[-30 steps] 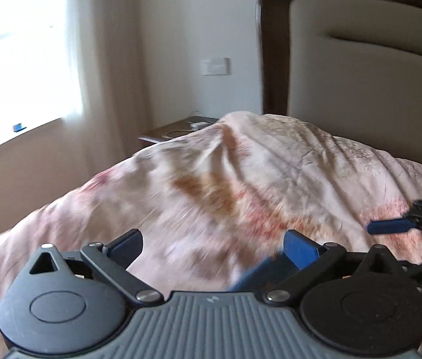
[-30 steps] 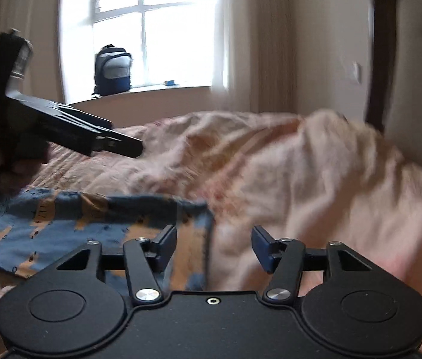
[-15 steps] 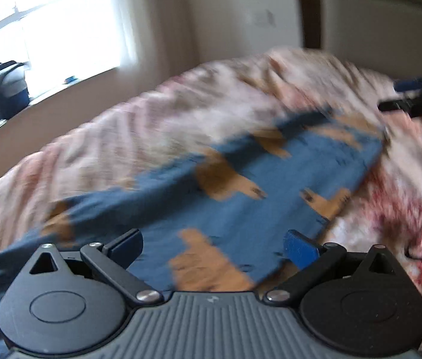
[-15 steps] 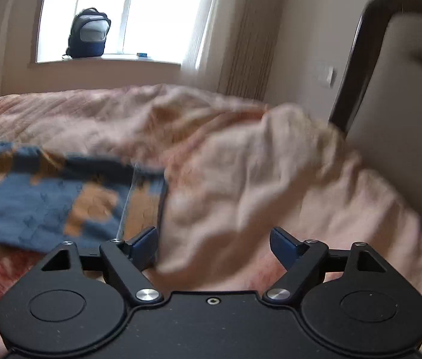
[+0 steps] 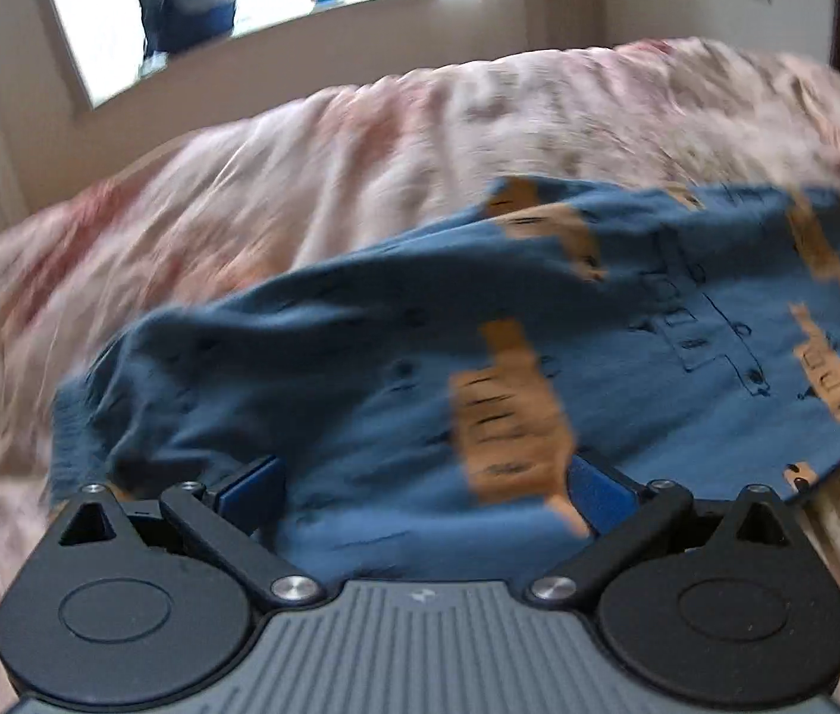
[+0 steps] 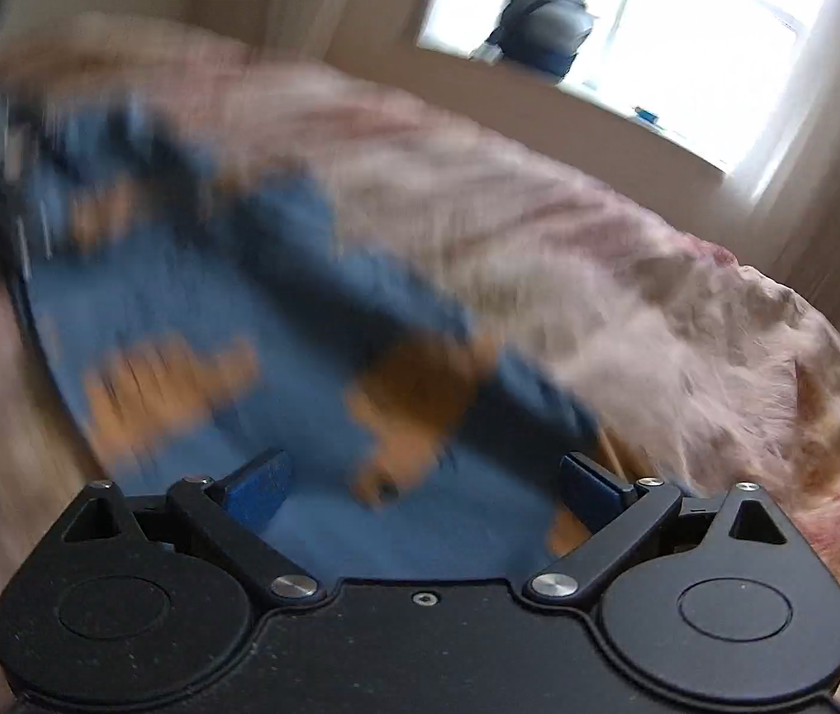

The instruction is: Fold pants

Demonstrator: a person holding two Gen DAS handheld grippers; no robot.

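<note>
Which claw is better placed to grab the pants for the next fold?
Probably left. The left claw is open, with the pants lying sharp between its fingers near the bunched end. The right claw is open over them too, but its view is blurred, so its aim is uncertain.

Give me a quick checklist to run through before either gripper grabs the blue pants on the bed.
1. Left gripper open: ok, fingers spread with pants fabric between them.
2. Right gripper open: ok, fingers wide apart.
3. Pants lying flat on the bedspread: not ok, the near end is bunched and wrinkled.
4. Pants edge visible for a pinch: ok in the left wrist view.
5. Right wrist view sharp enough to aim: not ok, heavily blurred.
6. Fingers touching the fabric: cannot tell.
</note>
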